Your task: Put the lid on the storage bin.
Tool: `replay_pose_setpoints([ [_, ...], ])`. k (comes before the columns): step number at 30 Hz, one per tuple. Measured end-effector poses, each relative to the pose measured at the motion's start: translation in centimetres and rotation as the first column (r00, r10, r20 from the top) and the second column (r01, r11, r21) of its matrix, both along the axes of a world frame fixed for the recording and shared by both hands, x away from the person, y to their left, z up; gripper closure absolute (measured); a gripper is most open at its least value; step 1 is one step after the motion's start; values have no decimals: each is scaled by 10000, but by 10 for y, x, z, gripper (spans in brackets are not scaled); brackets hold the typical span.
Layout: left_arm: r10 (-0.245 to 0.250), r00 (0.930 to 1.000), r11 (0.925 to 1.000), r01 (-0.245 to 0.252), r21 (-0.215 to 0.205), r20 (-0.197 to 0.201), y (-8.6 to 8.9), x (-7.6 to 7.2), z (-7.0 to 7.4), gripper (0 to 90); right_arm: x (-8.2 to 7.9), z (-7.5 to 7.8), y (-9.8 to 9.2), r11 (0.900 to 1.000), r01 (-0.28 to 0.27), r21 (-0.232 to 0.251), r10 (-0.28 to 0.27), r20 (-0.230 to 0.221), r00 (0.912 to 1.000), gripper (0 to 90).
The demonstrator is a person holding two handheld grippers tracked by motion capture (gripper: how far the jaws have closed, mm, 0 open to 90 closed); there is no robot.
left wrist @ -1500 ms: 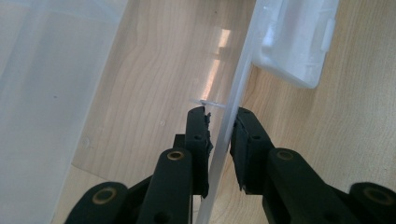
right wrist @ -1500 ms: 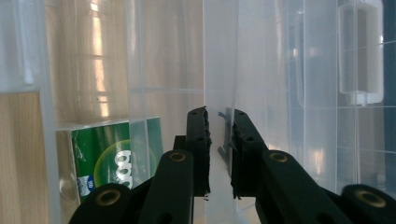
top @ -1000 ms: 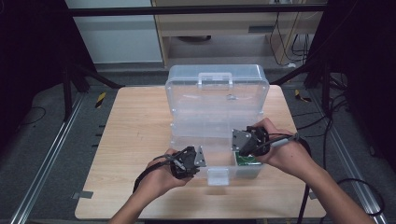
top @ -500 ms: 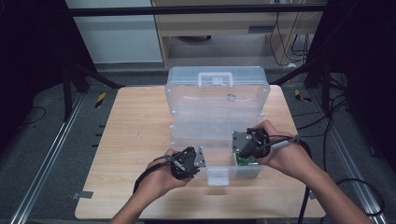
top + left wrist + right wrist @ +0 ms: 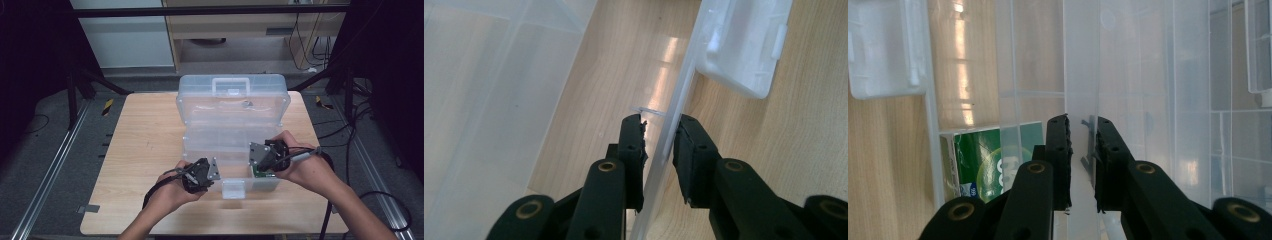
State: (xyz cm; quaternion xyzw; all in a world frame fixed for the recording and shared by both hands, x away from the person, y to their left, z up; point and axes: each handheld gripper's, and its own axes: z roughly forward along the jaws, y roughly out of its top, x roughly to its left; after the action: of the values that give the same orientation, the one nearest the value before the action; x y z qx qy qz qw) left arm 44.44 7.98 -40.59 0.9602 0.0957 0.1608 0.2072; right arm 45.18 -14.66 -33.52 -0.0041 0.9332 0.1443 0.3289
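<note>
Subject: clear storage box (image 5: 200, 142) at the middle of the table (image 5: 145, 130). Its lid (image 5: 232, 100) stands open at the box's far side.

Left tongs (image 5: 659, 125): at the box's near edge, left of the white latch (image 5: 744, 50), astride the front wall (image 5: 684, 90). One pad lies against the wall and a gap shows at the other. Finding: loosely released, not clamping.

Right tongs (image 5: 1082, 122): inside the box at its near right corner, clenched on the upright wall of the clear inner tray (image 5: 1080, 60). A green carton (image 5: 983, 160) lies in the box beneath that tray, on the latch side of the tongs.

Change noted: none of substance. Against the frames from the preceding second, both hands, the box and the tray sit in the same places in the high view.

Assessment: the work appears paused at the grip stage. The tray looks secured on the right side only and not yet lifted. The left tongs would probably need to close on the wall to steady the box before any lift.
</note>
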Motion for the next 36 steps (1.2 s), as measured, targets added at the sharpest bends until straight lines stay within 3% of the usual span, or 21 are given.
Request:
replay_pose_setpoints([
  [6,89,10000,9997,-89,-209,15,1,-1,-1,722,0,0,0,10000,-30,-42,30,-78,10000,795],
  [12,304,9993,9958,-284,-870,210,4,-5,2,566,0,1,-1,10000,-60,-47,59,-105,9999,793],
  [13,408,9990,9882,-374,-1487,203,7,-11,9,554,0,1,-1,10000,-76,-37,75,-93,9999,793],
  [14,379,9992,9858,-354,-1644,120,9,-12,14,543,0,0,-1,10000,-67,-42,67,-74,10000,793],
  [18,345,9994,9793,-349,-1994,-54,14,-20,25,513,0,0,-2,10000,-91,-22,91,-47,9999,789],
  [19,301,9992,9721,-352,-2320,-254,19,-24,34,526,0,0,-2,10000,-74,49,74,-58,10000,788],
  [22,274,9992,9665,-343,-2543,-307,23,-26,44,582,0,0,-2,10000,-75,36,75,-13,10000,787],
  [25,665,9972,9515,-733,-2989,-331,38,-25,65,610,-2,-1,-2,10000,-61,18,61,-11,10000,785],
  [26,665,9972,9515,-733,-2989,-331,38,-25,65,630,-2,-1,-2,10000,-61,18,61,-11,10000,785],
  [27,940,9953,9387,-964,-3309,-232,48,-20,76,648,-2,-2,-2,10000,-70,37,70,8,10000,784],
  [28,940,9953,9387,-964,-3309,-232,48,-20,76,667,-2,-2,-2,9999,-88,65,88,2,10000,783],
  [29,1645,9863,9223,-1500,-3563,106,60,-12,89,701,-2,-2,-2,10000,-60,55,60,-1,10000,782],
  [30,1645,9863,9223,-1500,-3563,106,60,-12,89,725,-2,-2,-2,10000,-60,55,60,-1,10000,782],
  [31,2114,9772,8998,-1871,-3941,187,68,-5,97,725,-2,-2,-2,9999,-72,86,72,2,10000,780],
  [32,2301,9731,8832,-2044,-4222,101,74,1,103,740,-2,-2,-2,9999,-75,109,75,2,10000,778],
  [33,2545,9669,8555,-2348,-4615,-201,82,13,111,764,-2,-2,-2,9999,-70,142,70,5,10000,775],
  [34,2545,9669,8555,-2348,-4615,-201,82,13,111,777,-2,-2,-2,9999,-70,142,70,5,10000,775],
  [36,2860,9558,8294,-2823,-4821,-677,90,29,116,814,-2,-2,-1,9999,-95,94,95,42,9999,775],
])
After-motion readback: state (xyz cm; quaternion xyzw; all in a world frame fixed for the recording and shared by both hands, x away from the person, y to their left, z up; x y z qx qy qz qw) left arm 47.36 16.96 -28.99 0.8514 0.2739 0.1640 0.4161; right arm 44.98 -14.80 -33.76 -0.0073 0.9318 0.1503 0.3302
